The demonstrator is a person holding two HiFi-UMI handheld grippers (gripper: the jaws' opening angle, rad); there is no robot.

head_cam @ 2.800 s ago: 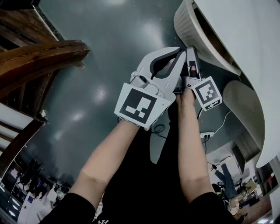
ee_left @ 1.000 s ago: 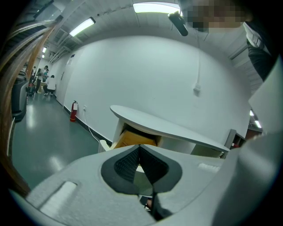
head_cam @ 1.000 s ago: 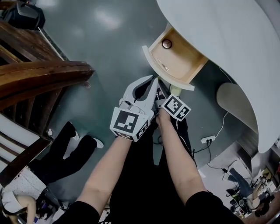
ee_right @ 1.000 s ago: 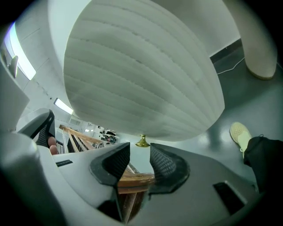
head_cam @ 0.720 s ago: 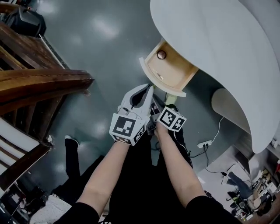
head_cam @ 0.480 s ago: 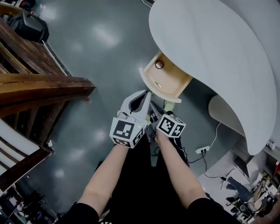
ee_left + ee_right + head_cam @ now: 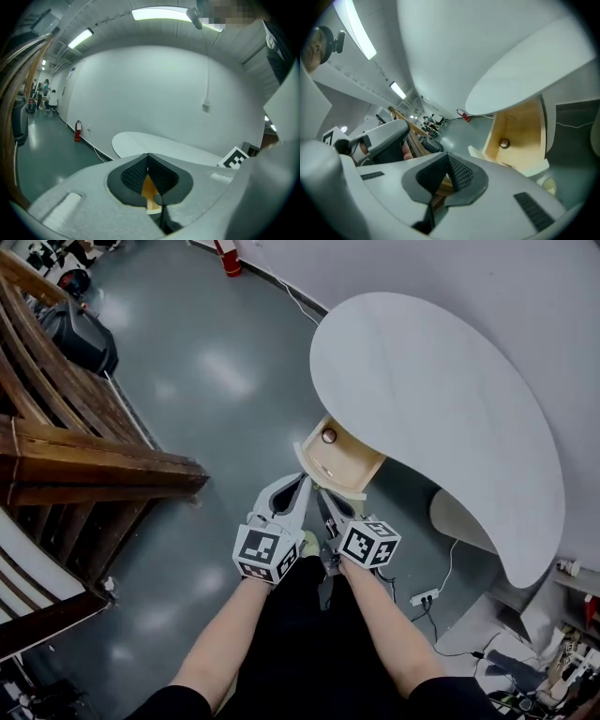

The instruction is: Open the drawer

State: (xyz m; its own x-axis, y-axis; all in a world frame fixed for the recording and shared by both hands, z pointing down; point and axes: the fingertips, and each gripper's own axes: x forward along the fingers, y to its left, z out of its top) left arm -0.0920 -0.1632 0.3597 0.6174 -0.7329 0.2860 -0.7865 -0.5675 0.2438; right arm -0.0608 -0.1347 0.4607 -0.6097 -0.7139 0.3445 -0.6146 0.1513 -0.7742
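- The drawer [image 7: 339,460] is seen drawn out from under the edge of the white table [image 7: 441,409], with its pale wooden interior exposed from above.
- A small round object [image 7: 329,436] lies inside the drawer, just beside the table edge; its nature cannot be determined.
- The left gripper [image 7: 298,486] is held clear of the table, near the drawer front but apart from it. Its jaws are brought together tip to tip, and nothing is gripped.
- The right gripper [image 7: 323,495] is held just beside the left one, equally clear of the table. Its jaws are likewise fully closed on nothing.
- The opening step is judged complete: the drawer stands well out from the table and neither gripper is in contact with it.
- No remaining work is indicated. Whether the drawer is at full travel cannot be established.
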